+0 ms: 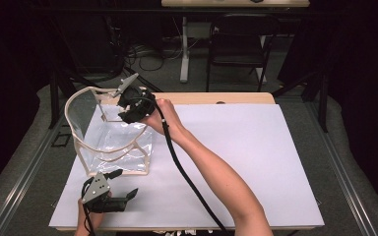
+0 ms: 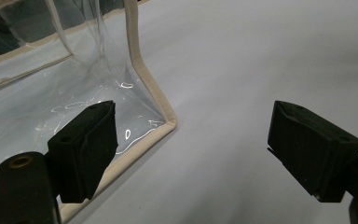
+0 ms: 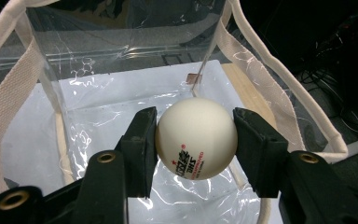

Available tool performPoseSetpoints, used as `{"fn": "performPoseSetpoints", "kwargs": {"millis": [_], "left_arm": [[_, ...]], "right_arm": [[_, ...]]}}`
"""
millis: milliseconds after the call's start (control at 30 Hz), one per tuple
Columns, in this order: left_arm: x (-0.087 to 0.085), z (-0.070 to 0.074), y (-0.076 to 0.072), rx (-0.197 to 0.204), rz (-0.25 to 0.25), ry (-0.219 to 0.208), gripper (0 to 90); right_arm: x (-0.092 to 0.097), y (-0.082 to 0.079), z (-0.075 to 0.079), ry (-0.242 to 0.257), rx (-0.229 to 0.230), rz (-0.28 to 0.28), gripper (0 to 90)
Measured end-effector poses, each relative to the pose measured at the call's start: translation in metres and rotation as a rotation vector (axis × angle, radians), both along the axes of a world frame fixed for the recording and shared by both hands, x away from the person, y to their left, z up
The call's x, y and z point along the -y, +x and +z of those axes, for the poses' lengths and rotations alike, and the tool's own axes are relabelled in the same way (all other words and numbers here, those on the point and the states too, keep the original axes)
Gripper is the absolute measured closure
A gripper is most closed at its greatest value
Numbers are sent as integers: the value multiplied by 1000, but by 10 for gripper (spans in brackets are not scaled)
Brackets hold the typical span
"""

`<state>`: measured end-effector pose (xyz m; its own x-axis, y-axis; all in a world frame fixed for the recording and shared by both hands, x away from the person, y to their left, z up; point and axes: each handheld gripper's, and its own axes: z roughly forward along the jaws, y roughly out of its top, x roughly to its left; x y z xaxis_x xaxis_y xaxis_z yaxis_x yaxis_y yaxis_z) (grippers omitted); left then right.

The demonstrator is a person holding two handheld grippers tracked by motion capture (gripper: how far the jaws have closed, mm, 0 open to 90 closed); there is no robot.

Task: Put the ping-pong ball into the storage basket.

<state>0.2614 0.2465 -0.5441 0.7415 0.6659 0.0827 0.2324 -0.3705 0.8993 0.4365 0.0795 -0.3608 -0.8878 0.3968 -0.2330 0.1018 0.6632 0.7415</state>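
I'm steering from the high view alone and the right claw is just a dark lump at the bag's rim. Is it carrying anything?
Observer: Yes. The right claw is shut on a white ball with red and black print.
Operator: Is the ball over the bag's opening?
Observer: The right gripper view shows the clear bag open just beyond the ball, its floor below and its cream straps to either side.
Operator: And the left claw, does it grip the bag?
Observer: No. The left claw is open, with the bag's bottom corner on the white table between the jaws and nothing pinched.
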Motion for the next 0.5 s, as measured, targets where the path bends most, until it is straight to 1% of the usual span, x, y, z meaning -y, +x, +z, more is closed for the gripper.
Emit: {"fn": "performPoseSetpoints", "kwargs": {"millis": [500], "left_arm": [[0, 0, 0, 0, -1, 2, 161]], "right_arm": [[-9, 4, -9, -33, -31, 4, 511]]}}
